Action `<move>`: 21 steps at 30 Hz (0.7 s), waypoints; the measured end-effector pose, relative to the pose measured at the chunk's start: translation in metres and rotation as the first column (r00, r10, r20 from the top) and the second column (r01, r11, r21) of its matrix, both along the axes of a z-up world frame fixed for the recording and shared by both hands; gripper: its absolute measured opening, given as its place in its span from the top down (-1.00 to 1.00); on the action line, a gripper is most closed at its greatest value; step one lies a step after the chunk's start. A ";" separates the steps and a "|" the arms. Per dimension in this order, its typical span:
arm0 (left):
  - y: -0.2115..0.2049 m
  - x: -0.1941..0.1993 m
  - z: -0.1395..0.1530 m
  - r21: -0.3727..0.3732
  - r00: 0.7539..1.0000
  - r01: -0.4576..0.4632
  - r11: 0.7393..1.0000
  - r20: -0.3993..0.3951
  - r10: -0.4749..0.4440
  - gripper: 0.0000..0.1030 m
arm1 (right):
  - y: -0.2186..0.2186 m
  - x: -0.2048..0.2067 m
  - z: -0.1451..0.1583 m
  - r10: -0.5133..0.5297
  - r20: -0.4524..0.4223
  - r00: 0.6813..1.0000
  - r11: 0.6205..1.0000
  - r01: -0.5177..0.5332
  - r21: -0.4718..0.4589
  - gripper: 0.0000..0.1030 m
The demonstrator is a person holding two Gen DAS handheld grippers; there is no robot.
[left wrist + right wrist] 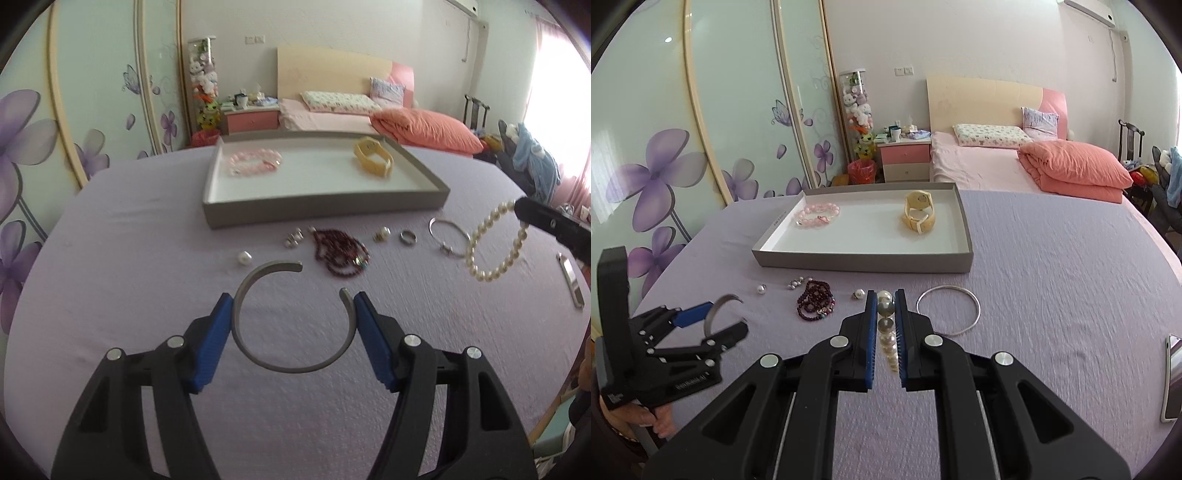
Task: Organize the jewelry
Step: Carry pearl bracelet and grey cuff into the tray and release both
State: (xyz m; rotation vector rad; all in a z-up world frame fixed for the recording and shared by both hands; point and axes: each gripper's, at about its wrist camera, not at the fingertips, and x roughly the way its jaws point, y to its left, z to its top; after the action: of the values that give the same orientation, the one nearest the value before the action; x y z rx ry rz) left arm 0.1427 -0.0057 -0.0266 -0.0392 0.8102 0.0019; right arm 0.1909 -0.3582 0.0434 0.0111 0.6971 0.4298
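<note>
Both angled downward, left gripper (293, 306) clasps the open bangle (291, 317); right gripper (885, 306) pinches the pearl strand (886, 332).

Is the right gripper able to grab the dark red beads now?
Probably not yet: the right gripper is shut on the pearl bracelet, so its jaws are full. The dark red beads lie uncovered on the cloth.

1. The tabletop (1052, 280) wears a lilac, wrinkled cloth.
2. A shallow grey tray (864, 258) with a white floor sits at its far middle.
3. Just in front of the tray lies a row: a loose pearl (761, 289), a small cluster of pale beads (795, 283), a dark red bead strand (815, 304) in a heap, a pearl earring (858, 294), a small ring (407, 237) and a thin silver bangle (948, 311).
4. A flat phone-like object (1172, 376) lies at the right edge.
</note>
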 end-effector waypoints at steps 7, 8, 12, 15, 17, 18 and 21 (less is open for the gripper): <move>0.009 0.001 0.016 -0.003 0.999 -0.026 1.000 0.042 0.026 -0.28 | 0.005 0.006 0.007 0.007 0.016 1.000 1.000 -0.007 -0.003 0.81; 0.011 0.002 0.018 -0.002 0.998 -0.031 1.000 0.049 0.031 -0.28 | 0.006 0.007 0.008 0.007 0.018 1.000 1.000 -0.007 -0.003 0.81; 0.017 0.006 0.024 -0.005 0.997 -0.044 0.999 0.061 0.044 -0.28 | 0.006 0.016 0.014 -0.002 0.031 1.000 1.000 0.002 -0.002 0.81; 0.021 0.013 0.028 -0.008 0.996 -0.051 0.999 0.068 0.051 -0.28 | 0.008 0.028 0.021 -0.023 0.049 0.999 1.000 0.023 -0.001 0.81; 0.025 0.019 0.033 -0.011 0.995 -0.055 0.998 0.077 0.056 -0.28 | 0.009 0.038 0.027 -0.040 0.070 0.997 0.999 0.040 -0.003 0.81; 0.026 0.021 0.034 -0.012 0.995 -0.058 0.998 0.081 0.058 -0.28 | 0.011 0.045 0.031 -0.047 0.079 0.996 0.999 0.048 -0.004 0.81; 0.033 0.031 0.042 -0.022 0.992 -0.063 0.998 0.104 0.065 -0.28 | 0.016 0.065 0.040 -0.063 0.097 0.993 0.998 0.064 -0.002 0.81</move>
State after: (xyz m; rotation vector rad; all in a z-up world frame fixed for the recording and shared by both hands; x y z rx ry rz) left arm 0.1740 0.0270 0.0158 -0.0828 0.7043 0.0527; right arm 0.2559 -0.3423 0.0838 0.0071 0.6011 0.3651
